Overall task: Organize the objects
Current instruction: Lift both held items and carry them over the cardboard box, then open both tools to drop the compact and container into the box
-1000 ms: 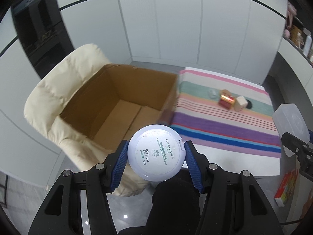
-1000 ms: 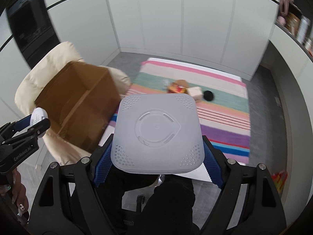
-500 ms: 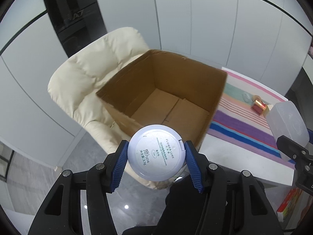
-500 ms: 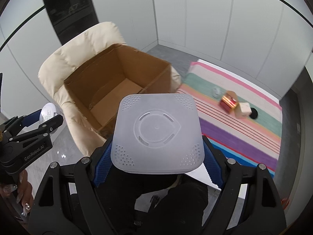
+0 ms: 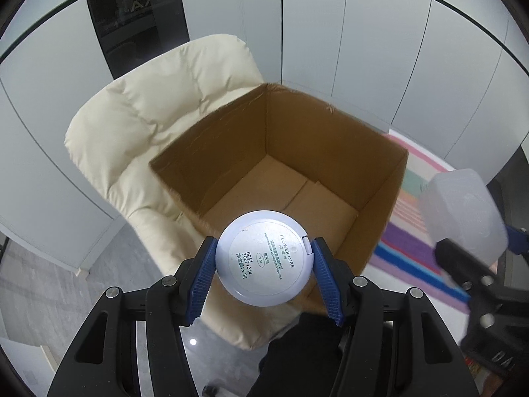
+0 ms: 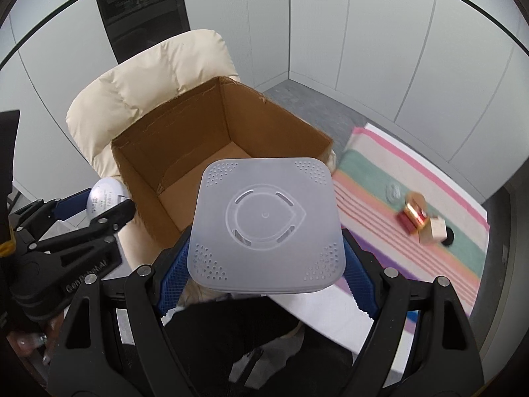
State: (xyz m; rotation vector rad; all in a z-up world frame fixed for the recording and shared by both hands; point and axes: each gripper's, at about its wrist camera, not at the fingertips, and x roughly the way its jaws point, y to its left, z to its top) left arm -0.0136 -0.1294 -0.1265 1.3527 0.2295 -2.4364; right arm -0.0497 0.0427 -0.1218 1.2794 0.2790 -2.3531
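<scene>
My left gripper [image 5: 264,266] is shut on a round white powder compact [image 5: 264,258] with printed text, held just in front of the near rim of an open, empty cardboard box [image 5: 330,125]. My right gripper [image 6: 266,253] is shut on a square frosted white plastic container [image 6: 266,225], held above the near right side of the same cardboard box [image 6: 274,112]. The box rests on a cream padded chair [image 5: 148,112]. The container [image 5: 463,211] shows at the right edge of the left wrist view; the compact [image 6: 104,195] shows at the left of the right wrist view.
A striped cloth [image 6: 370,172] covers a table right of the box, carrying a red-and-gold item [image 6: 411,220], a pale block [image 6: 434,230], a clear lid [image 6: 393,192] and a small black disc [image 6: 448,241]. White wall panels and a dark glass panel [image 5: 132,16] stand behind the chair.
Both grippers have swung left from the striped table toward the box, each keeping its object. The box has come from the left to the middle of both views; the table has slid right.
</scene>
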